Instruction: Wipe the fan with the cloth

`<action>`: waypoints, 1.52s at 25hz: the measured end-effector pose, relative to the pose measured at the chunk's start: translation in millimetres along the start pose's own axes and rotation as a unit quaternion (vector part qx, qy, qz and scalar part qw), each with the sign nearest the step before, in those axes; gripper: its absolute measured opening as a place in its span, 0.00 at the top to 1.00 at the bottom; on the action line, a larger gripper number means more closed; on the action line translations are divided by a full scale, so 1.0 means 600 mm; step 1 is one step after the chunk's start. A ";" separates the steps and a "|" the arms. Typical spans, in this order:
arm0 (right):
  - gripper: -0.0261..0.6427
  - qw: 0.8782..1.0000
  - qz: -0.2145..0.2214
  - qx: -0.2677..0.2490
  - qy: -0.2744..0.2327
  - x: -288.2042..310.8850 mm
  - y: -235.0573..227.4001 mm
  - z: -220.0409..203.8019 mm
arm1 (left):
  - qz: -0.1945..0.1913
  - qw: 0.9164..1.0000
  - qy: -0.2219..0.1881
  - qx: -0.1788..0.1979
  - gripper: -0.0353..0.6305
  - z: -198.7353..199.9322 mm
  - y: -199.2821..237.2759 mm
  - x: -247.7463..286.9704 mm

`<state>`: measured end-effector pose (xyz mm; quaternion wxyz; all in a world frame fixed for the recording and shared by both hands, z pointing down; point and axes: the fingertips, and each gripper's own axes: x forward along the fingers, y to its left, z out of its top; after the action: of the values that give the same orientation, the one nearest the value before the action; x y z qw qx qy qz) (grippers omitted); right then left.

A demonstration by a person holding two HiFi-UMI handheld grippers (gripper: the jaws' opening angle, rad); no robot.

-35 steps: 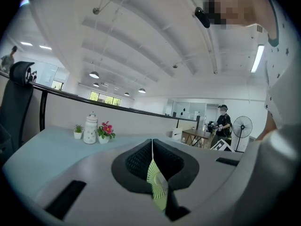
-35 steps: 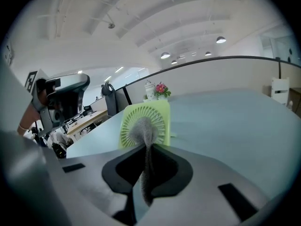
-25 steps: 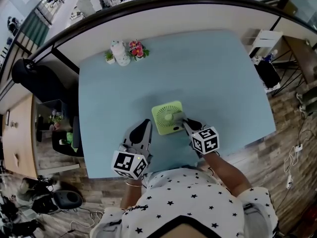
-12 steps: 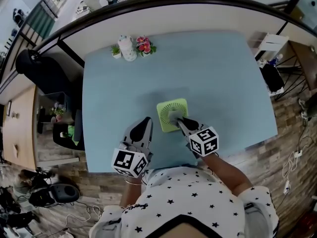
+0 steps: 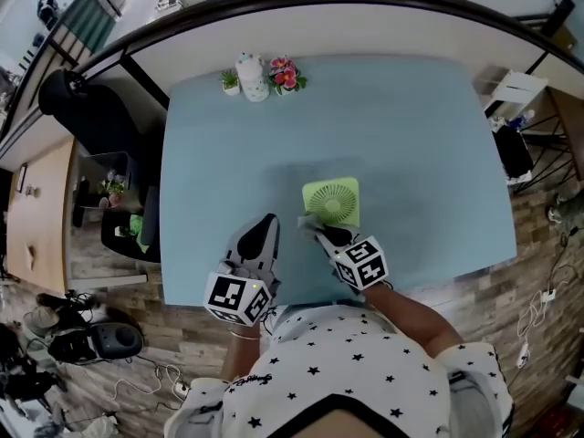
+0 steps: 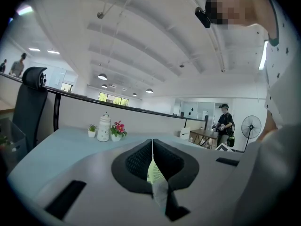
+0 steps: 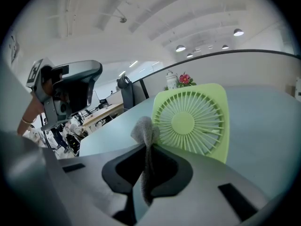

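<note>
Cloth point(image 7: 145, 134) sits pinched in closed right claw point(image 7: 146, 150) at fan point(image 7: 194, 122) edge.

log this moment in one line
right gripper: shut on cloth | cloth: at fan near-left corner | left gripper: shut, empty, left of fan | fan: on table

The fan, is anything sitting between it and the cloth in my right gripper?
Nothing visible does. The right gripper is shut on the cloth, whose bunched tip sits right at the edge of the fan; contact can't be confirmed.
</note>
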<state>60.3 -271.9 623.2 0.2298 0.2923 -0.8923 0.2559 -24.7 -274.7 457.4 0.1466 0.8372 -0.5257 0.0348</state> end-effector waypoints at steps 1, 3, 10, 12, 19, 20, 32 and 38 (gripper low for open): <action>0.92 1.000 -0.001 -0.001 0.004 0.002 -0.001 -0.004 | 0.001 1.000 0.000 0.000 0.90 -0.001 0.002 -0.001; 0.92 1.000 -0.005 0.000 0.008 0.003 -0.006 -0.011 | 0.002 1.000 0.001 -0.001 0.90 -0.002 0.003 -0.001; 0.92 1.000 -0.024 0.014 0.008 -0.017 -0.035 -0.020 | -0.011 1.000 0.006 0.000 0.90 -0.005 -0.007 0.017; 0.92 0.999 -0.032 0.017 0.007 -0.026 -0.047 -0.024 | -0.017 1.000 0.009 0.000 0.90 -0.006 -0.013 0.024; 0.92 0.997 -0.067 0.037 0.005 -0.062 -0.094 -0.044 | -0.041 0.999 0.011 0.008 0.90 -0.005 -0.038 0.051; 0.92 0.997 -0.072 0.041 0.005 -0.067 -0.101 -0.048 | -0.044 0.999 0.011 0.009 0.90 -0.004 -0.042 0.054; 0.92 0.996 -0.075 0.051 0.002 -0.088 -0.117 -0.052 | -0.044 0.999 0.005 0.013 0.90 0.006 -0.049 0.055; 0.92 0.994 -0.055 0.060 -0.076 -0.120 -0.105 0.039 | -0.030 0.999 -0.003 0.014 0.90 0.015 -0.039 0.043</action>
<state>146.6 -300.8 585.6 0.1574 0.3731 -0.8726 0.2733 6.7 -290.2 449.4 0.1346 0.8547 -0.5002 0.0349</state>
